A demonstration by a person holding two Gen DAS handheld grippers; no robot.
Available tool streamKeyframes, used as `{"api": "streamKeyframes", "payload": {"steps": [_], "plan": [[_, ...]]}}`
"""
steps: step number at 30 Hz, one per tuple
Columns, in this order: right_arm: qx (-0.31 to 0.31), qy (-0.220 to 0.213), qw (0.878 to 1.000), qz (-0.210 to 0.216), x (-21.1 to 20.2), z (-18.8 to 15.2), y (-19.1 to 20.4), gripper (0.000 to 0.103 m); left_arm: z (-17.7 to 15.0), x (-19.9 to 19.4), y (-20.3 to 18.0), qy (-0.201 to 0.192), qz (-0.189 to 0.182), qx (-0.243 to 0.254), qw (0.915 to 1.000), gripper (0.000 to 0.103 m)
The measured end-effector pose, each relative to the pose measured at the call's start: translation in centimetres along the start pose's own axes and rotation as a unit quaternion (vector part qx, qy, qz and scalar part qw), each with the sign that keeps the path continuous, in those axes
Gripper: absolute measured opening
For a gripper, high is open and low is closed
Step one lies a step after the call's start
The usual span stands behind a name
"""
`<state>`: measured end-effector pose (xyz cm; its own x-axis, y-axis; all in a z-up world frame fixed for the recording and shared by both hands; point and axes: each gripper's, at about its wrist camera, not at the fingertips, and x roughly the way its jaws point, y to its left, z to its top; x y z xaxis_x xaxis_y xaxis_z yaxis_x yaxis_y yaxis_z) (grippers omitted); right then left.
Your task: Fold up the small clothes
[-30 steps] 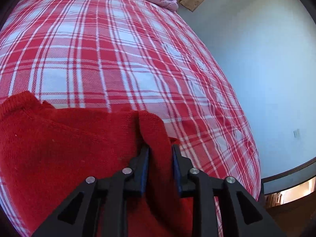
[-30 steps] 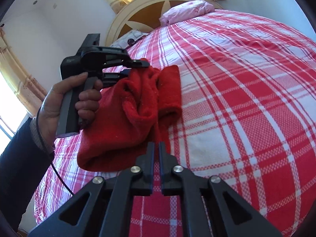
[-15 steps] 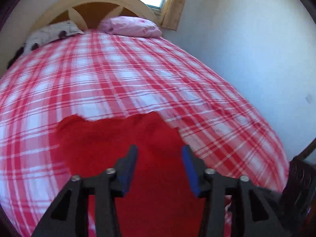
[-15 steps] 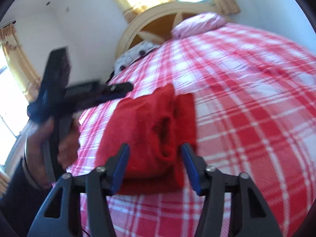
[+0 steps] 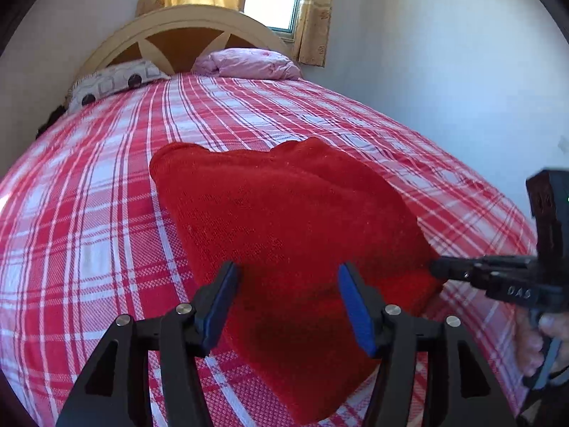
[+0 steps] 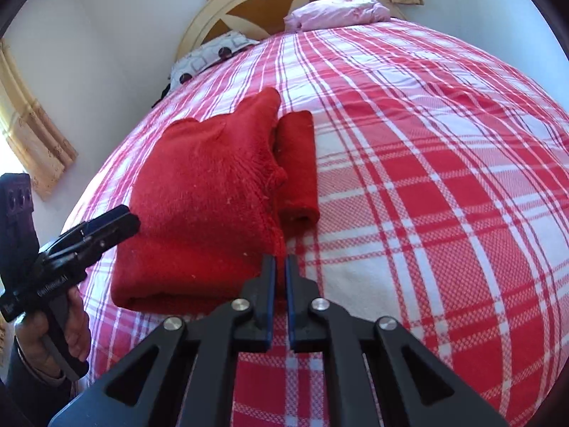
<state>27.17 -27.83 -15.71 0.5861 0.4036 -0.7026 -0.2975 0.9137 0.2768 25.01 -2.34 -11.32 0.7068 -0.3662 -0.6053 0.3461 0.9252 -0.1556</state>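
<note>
A red knit sweater lies folded on the plaid bed, with a rolled sleeve along its right side. My left gripper hovers over its near edge. Its jaws are opening, and the blue pads touch no cloth. In the right wrist view the left gripper sits just off the sweater's left edge. My right gripper is shut on the hem at the near right corner. In the left wrist view the right gripper bites that same edge.
The red and white plaid bedspread covers the whole bed. A pink pillow and a patterned pillow lie by the arched headboard. White walls stand close on both sides. A hand holds the left gripper's handle.
The left gripper let go of the sweater fold, opened and drew back to the sweater's left side. The sweater now lies flat. The right gripper opened, then shut at the near corner.
</note>
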Motion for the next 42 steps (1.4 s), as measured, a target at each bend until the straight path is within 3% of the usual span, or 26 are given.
{"api": "streamKeyframes", "payload": {"steps": [3,4,5,7,12,16,19,22,25,28,36,42], "plan": [[-0.021,-0.011,1.0,0.011,-0.7,0.9,0.7,0.014,-0.5,0.3,-0.2,-0.009,0.008,0.021,0.9997,0.065],[-0.022,-0.019,0.999,0.018,-1.1,1.4,0.6,0.031,-0.8,0.4,-0.2,-0.012,0.008,0.025,0.9996,0.067],[-0.022,-0.024,0.999,0.023,-1.5,2.0,0.5,0.058,-0.9,0.5,-0.1,-0.012,0.006,0.025,0.9996,0.067],[-0.015,-0.039,0.999,0.022,-2.1,3.4,0.1,0.069,-0.9,0.5,0.0,-0.014,0.0,0.023,0.9996,0.069],[0.002,-0.036,0.998,0.041,-0.3,9.0,0.0,0.067,-1.4,0.3,0.5,-0.023,-0.028,0.012,0.9993,0.076],[0.04,0.008,0.997,0.061,4.2,12.5,-0.4,0.056,-1.7,0.1,0.6,-0.028,-0.04,0.005,0.9988,0.078],[0.064,0.049,0.993,0.09,7.8,13.5,-0.5,0.043,-1.7,0.1,0.8,-0.029,-0.05,-0.003,0.9983,0.08],[0.071,0.071,0.992,0.078,9.9,13.3,-0.5,0.017,-1.7,0.0,1.0,-0.031,-0.054,-0.009,0.998,0.08],[0.059,0.058,0.994,0.072,9.4,12.4,-0.2,0.011,-1.9,-0.3,1.1,-0.035,-0.06,-0.015,0.9975,0.08],[0.059,0.035,0.996,0.054,8.0,12.1,-0.9,0.01,-1.9,-0.5,1.1,-0.036,-0.068,-0.016,0.9969,0.08],[0.091,0.043,0.994,0.039,9.4,10.9,-3.1,0.01,-2.1,-0.4,0.2,-0.025,-0.07,0.006,0.9972,0.085],[0.083,0.028,0.995,0.057,6.0,10.4,-2.7,0.031,-2.2,-0.2,0.6,-0.022,-0.069,-0.003,0.9974,0.086]]}}
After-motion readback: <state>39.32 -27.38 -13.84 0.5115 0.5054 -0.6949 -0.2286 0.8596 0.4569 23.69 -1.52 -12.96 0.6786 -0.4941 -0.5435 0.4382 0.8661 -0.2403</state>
